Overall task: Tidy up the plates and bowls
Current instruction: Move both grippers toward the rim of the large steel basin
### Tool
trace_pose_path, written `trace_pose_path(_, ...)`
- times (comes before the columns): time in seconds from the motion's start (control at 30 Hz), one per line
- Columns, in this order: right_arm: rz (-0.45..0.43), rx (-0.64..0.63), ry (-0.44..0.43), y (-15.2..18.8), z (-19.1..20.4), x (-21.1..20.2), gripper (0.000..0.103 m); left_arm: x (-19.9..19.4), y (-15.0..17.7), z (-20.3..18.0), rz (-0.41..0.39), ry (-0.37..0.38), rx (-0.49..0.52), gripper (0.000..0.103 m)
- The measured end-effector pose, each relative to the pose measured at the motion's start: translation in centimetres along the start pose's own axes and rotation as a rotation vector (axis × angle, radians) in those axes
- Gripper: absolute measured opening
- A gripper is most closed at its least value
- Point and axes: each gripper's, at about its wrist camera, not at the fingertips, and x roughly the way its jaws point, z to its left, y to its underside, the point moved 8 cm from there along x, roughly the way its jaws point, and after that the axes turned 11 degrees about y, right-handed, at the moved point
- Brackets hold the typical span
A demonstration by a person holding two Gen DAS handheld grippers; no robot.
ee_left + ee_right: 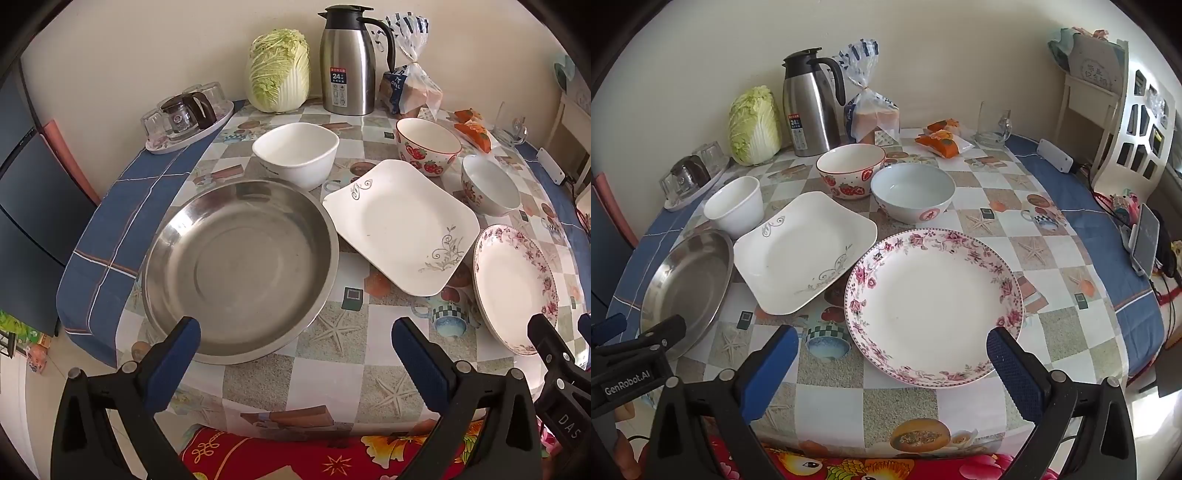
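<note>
So both grippers hang wide open and empty over the near edge of the table. Right gripper [892, 352] has the floral plate [932, 306] straight ahead of it, near rim sitting just beyond its spread fingertips, so that hand's clearly nearer to it. Left gripper [295, 343] faces the steel basin [240, 269] the same way. The square plate [805, 251] lies between those two, with three bowls further back toward the wall.
</note>
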Motion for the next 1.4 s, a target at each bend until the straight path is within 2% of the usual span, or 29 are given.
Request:
trace_pose_path(0.57, 0.002, -0.015, 0.007, 0.1, 0.2, 0.1, 0.103, 0.1, 0.0, 0.1, 0.006, 0.021, -0.01, 0.103)
trace_pose_path(0.8, 0.01, -0.031, 0.012, 0.3, 0.5, 0.3, 0.103, 0.1, 0.1, 0.1, 0.001, 0.065, -0.031, 0.103)
trace_pose_path(0.9, 0.018, -0.037, 0.012, 0.4, 0.6, 0.5, 0.103, 0.2, 0.2, 0.0, 0.007, 0.091, -0.043, 0.103)
trace_pose_path(1.17, 0.032, -0.065, 0.018, 0.6, 1.4, 0.9, 0.103, 0.6, 0.4, 0.3, 0.04, 0.086, -0.045, 0.103)
trace_pose_path(1.4, 0.043, -0.095, 0.024, 0.7, 2.1, 1.4, 0.103, 1.0, 0.5, 0.6, 0.058, 0.114, -0.064, 0.103)
